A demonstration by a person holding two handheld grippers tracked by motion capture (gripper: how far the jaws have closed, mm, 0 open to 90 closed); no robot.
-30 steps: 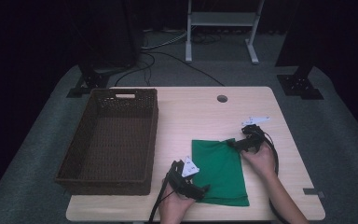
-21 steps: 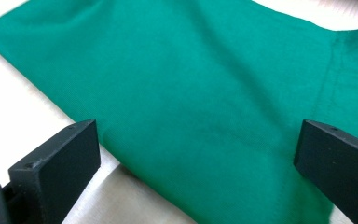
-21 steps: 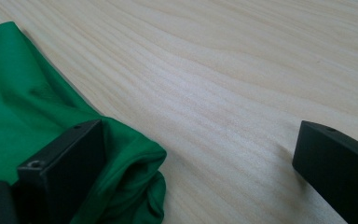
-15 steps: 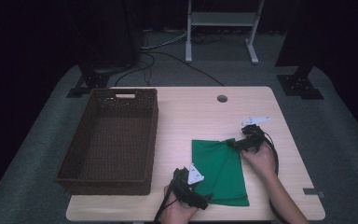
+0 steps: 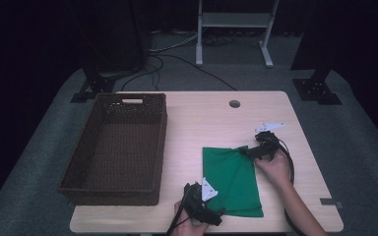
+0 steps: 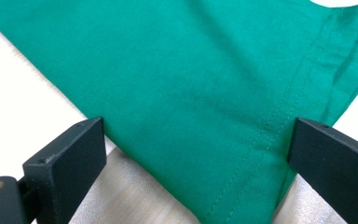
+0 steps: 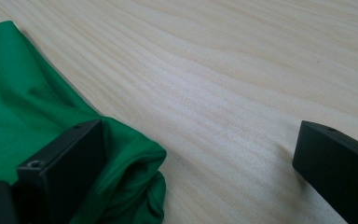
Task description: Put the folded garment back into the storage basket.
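A green cloth (image 5: 231, 179) lies folded flat on the wooden table (image 5: 197, 123), toward its front right. My left gripper (image 5: 215, 212) is at the cloth's near left corner, jaws open wide with the hemmed cloth corner (image 6: 223, 140) lying between them. My right gripper (image 5: 246, 152) is at the cloth's far right corner, also open. In the right gripper view a bunched edge of the cloth (image 7: 135, 172) lies by the left jaw, with bare wood between the jaws.
A dark wicker basket (image 5: 118, 147) stands on the table's left half. A round cable hole (image 5: 234, 103) is near the far edge. Beyond the table are a white frame's legs (image 5: 234, 29), cables and black stand bases on grey carpet.
My left gripper has slid along the front edge to the cloth's near left corner. The right gripper has stayed at the far right corner.
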